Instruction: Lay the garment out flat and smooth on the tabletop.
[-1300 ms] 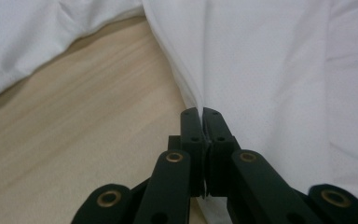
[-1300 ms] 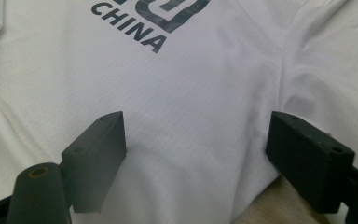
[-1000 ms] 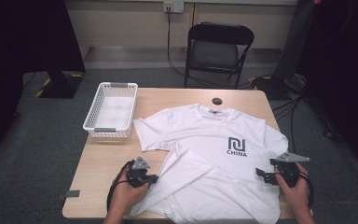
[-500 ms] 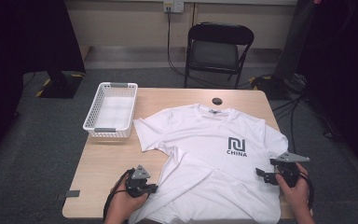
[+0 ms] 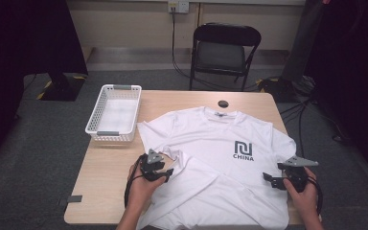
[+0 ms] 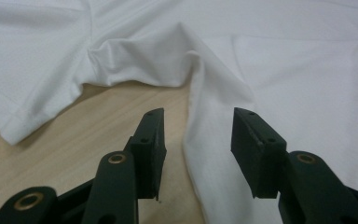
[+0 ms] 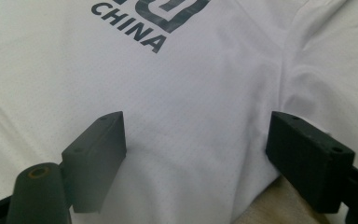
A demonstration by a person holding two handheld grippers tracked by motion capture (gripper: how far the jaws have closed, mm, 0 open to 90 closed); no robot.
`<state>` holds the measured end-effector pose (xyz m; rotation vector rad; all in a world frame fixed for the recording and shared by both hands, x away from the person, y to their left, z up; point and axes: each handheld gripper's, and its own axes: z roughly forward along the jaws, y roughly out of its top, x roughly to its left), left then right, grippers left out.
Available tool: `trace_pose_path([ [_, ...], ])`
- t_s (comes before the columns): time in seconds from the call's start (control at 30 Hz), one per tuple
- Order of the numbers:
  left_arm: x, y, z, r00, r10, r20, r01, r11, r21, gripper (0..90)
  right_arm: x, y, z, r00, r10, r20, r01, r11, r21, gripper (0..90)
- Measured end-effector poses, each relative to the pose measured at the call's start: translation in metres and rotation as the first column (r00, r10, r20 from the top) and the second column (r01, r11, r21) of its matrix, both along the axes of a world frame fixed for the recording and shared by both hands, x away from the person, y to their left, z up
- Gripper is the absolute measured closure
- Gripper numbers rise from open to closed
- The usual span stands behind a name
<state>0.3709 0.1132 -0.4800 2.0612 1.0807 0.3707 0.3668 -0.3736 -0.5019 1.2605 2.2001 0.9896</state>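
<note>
Opening just now: left gripper (image 5: 166,173) jaws, after carrying T-shirt's (image 5: 220,158) left side edge inward; folded edge (image 6: 209,140) lies between parted pads, unpressed. Means left fold laid, cloth released. White T-shirt flat on table (image 5: 110,163), right of empty basket (image 5: 114,114). Waiting wide open over right hem: right gripper (image 5: 267,178), gripping nothing; matching fold likely next.

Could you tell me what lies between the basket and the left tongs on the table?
Bare tabletop in the high view: between the white basket and left tongs, beside the T-shirt.
</note>
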Motion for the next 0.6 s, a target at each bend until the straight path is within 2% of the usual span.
trace_pose_path([
  [0.1,0.006,0.0,-0.007,0.9992,0.021,-0.035,-0.021,0.9998,0.004,64.8,0.0,0.0,0.0,1.0,0.0,0.0,0.0,1.0,0.0,18.9],
  [0.2,0.005,0.003,-0.01,0.998,0.011,-0.063,-0.012,0.9999,-0.007,80.1,0.0,0.0,0.0,1.0,0.0,0.0,0.0,1.0,0.0,18.9],
  [0.27,0.003,0.005,-0.009,0.9969,0.002,-0.079,-0.001,1.0,0.003,87.5,0.0,0.0,0.0,1.0,0.0,0.0,0.0,1.0,0.0,18.9],
  [0.4,-0.003,0.009,-0.007,0.995,-0.015,-0.099,0.017,0.9997,0.019,89.3,0.0,0.0,0.0,1.0,0.0,0.0,0.0,1.0,0.0,18.9],
  [0.6,-0.011,0.021,-0.006,0.9938,-0.015,-0.11,0.016,0.9998,0.009,89.4,0.0,0.0,0.0,1.0,0.0,0.0,0.0,1.0,0.0,18.9],
])
